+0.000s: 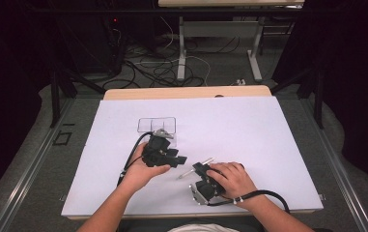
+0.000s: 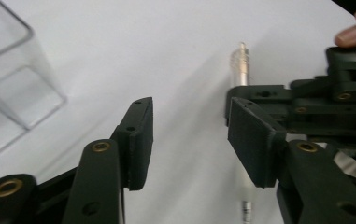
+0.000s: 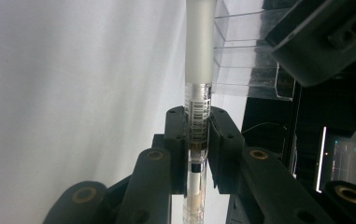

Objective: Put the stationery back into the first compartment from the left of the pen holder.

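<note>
Right tool [image 1: 202,170] clamped on a clear pen [image 3: 198,84], jaws pinching the barcoded mid-barrel; frosted cap end projecting well ahead of the jaws, the other end trailing back between the tool's links. Grip set mid-barrel, probably so both ends stay free for the other tool. In the high view, pen [image 1: 194,167] lying low and slanted just over the white surface [image 1: 249,130], poking out toward the left tool [image 1: 179,159].

Left tool [image 2: 189,135] wide open, gripping nothing. Pads [image 2: 140,140] spread either side of a broad gap, bare surface visible between them. Pen [image 2: 240,65] just beyond its right pad, partly hidden behind it; the right tool's black linkage [image 2: 316,100] crossing in from that side, a fingertip [image 2: 353,35] at the top corner. Looks like a handover or a cap pull being lined up: open jaws angled toward the free end, no contact yet as far as can be told.

Clear compartmented box [image 1: 156,124] just ahead of the left tool, sitting on the surface; likely destination for the pen. Box wall [image 2: 12,79] up and to the left of the left tool's own jaws. Same box [image 3: 250,60] ahead of the right tool's pen tip, slightly to the right.

Risk judged: slick round barrel, could rotate or slide in the clamp if tugged off-axis.
</note>
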